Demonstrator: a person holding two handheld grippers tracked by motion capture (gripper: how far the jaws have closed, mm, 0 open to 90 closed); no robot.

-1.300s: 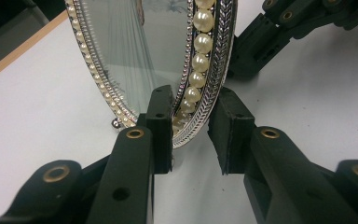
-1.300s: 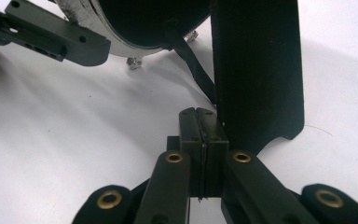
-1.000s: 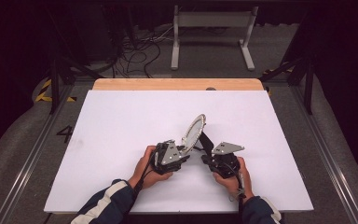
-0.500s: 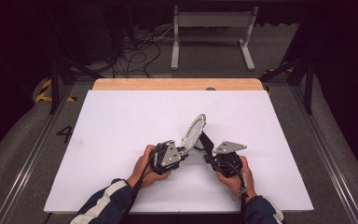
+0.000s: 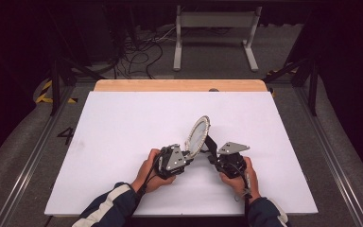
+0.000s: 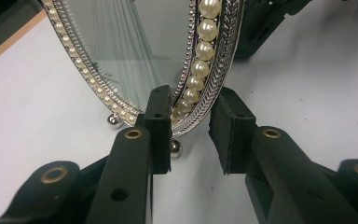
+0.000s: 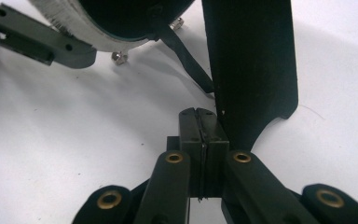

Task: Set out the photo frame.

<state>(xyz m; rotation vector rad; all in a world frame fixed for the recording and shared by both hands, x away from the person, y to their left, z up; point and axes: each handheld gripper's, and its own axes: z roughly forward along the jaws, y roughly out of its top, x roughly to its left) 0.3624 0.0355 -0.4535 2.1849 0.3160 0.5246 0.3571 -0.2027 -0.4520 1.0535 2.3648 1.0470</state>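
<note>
Mirror [image 6: 135, 51] is standing tilted on the table [image 5: 123, 142]; my left gripper [image 6: 191, 135] is straddling its rim, spread; my right gripper [image 7: 200, 140], pressed together beside its stand [image 7: 249, 60], is gripping nothing.

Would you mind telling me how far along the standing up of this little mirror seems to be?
Largely done: the pearl-rimmed mirror stands tilted on the white table, its ball feet down and its black back stand opened behind. In hand: the left tongs are open around the lower rim; the right tongs are shut beside the stand. Left: withdrawing both.
</note>
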